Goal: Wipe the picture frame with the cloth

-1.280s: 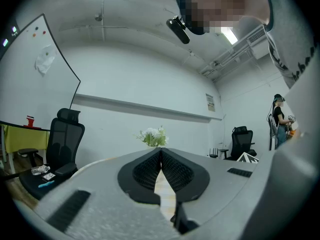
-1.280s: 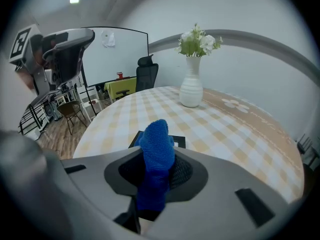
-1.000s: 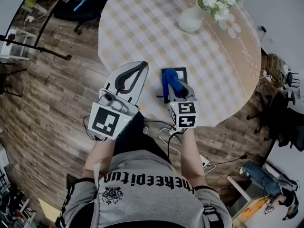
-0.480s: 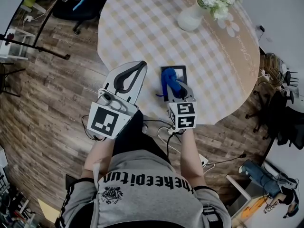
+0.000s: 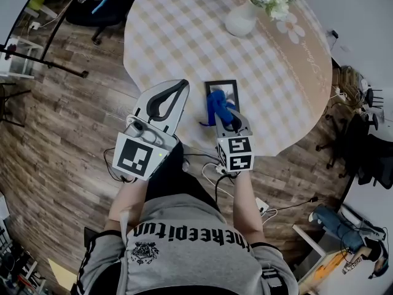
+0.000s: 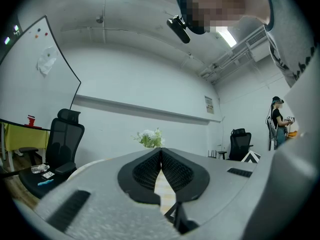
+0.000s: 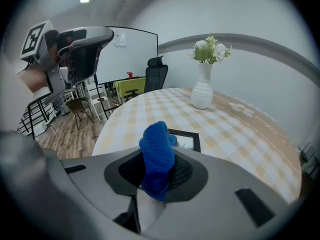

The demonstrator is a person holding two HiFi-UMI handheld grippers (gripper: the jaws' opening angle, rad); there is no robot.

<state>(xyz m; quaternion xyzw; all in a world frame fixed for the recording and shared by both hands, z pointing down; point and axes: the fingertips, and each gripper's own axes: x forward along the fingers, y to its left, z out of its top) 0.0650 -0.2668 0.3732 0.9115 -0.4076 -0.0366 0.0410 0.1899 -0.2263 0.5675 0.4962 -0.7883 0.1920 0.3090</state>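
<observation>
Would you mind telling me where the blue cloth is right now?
The blue cloth is clamped in the right gripper, at the near edge of the picture frame on the checked table.

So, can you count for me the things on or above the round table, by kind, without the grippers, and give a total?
Picture frame: 1
Blue cloth: 1
Vase with flowers: 1
Total: 3

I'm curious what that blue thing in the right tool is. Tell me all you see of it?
A bright blue cloth, nubbly like towelling, bunched into a thick wad. The right gripper is shut on its lower part; the rest sticks out past the jaws. It is over the near end of the black picture frame lying on the table; contact cannot be told.
</observation>
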